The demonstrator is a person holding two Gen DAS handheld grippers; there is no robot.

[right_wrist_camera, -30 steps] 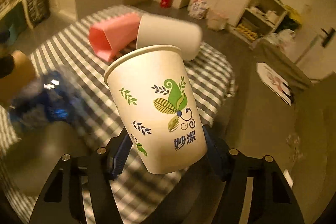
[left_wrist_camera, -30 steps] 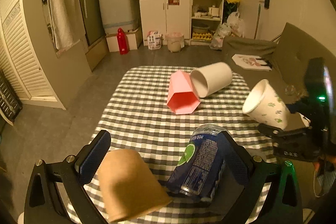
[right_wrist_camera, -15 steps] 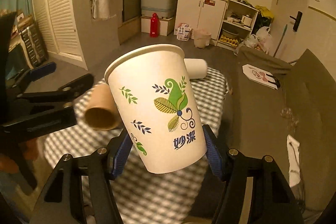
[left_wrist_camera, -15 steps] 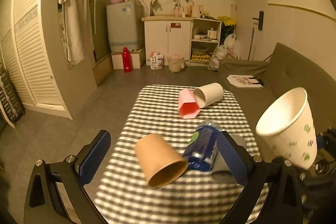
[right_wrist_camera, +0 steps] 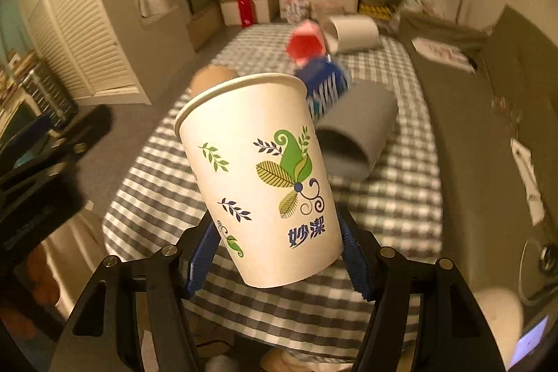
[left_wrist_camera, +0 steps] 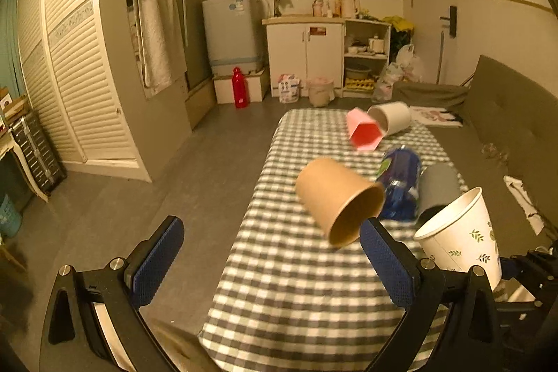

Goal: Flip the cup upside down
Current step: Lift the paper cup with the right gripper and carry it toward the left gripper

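My right gripper (right_wrist_camera: 275, 257) is shut on a white paper cup with green leaf prints (right_wrist_camera: 258, 176), held near its base, mouth up and tilted a little left, above the near end of the checked table (right_wrist_camera: 401, 197). The cup also shows in the left wrist view (left_wrist_camera: 460, 243) at lower right. My left gripper (left_wrist_camera: 268, 262) is open and empty, over the table's near left edge (left_wrist_camera: 296, 295). A brown paper cup (left_wrist_camera: 340, 199) lies on its side just beyond its right finger (left_wrist_camera: 385, 264).
On the table lie a blue can (left_wrist_camera: 399, 183), a grey cup (right_wrist_camera: 359, 131), a pink hexagonal cup (left_wrist_camera: 362, 133) and a white cup (left_wrist_camera: 390, 119), all on their sides. A grey sofa (left_wrist_camera: 505, 128) runs along the right. Open floor lies to the left.
My left gripper has drawn back and to the left, away from the brown cup. My right gripper has carried the white cup toward the table's near end; the cup stays mouth up.
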